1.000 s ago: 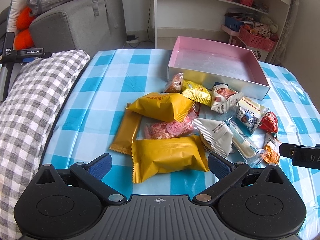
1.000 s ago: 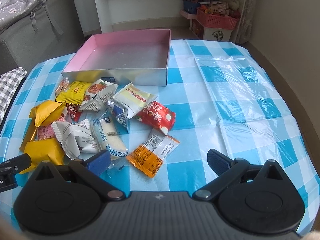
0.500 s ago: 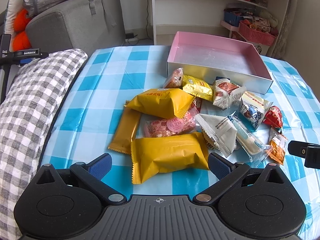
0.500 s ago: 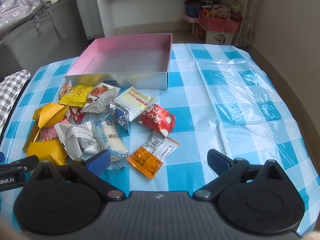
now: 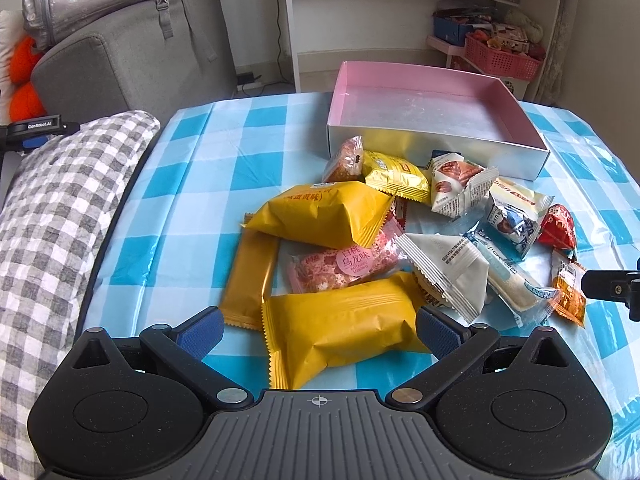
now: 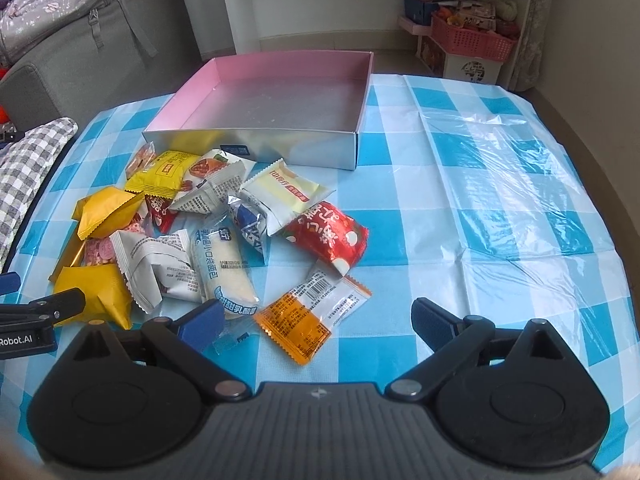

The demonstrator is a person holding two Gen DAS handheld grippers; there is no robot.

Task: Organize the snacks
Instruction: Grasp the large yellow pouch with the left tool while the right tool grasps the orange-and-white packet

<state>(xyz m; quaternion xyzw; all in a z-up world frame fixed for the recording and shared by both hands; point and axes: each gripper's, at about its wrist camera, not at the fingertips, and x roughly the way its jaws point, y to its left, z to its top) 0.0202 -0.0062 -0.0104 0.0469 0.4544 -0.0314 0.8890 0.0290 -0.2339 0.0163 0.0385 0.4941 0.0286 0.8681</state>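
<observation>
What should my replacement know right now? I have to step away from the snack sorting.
Left hand-held gripper: open, holding nothing, fingers either side of the near big yellow packet.
Right hand-held gripper: open, holding nothing, just behind the orange-and-white sachet.
Pink box: on the checked tablecloth, no snacks inside.
Snacks: all heaped in front of the box, including the red packet and the pink packet.
Done: nothing boxed yet.
Left: move every packet into the box.

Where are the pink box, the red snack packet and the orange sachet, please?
pink box (image 6: 248, 134): right wrist view, silver front wall.
red snack packet (image 6: 326, 236): right wrist view, wrapper middle.
orange sachet (image 6: 296, 326): right wrist view, orange half.
</observation>
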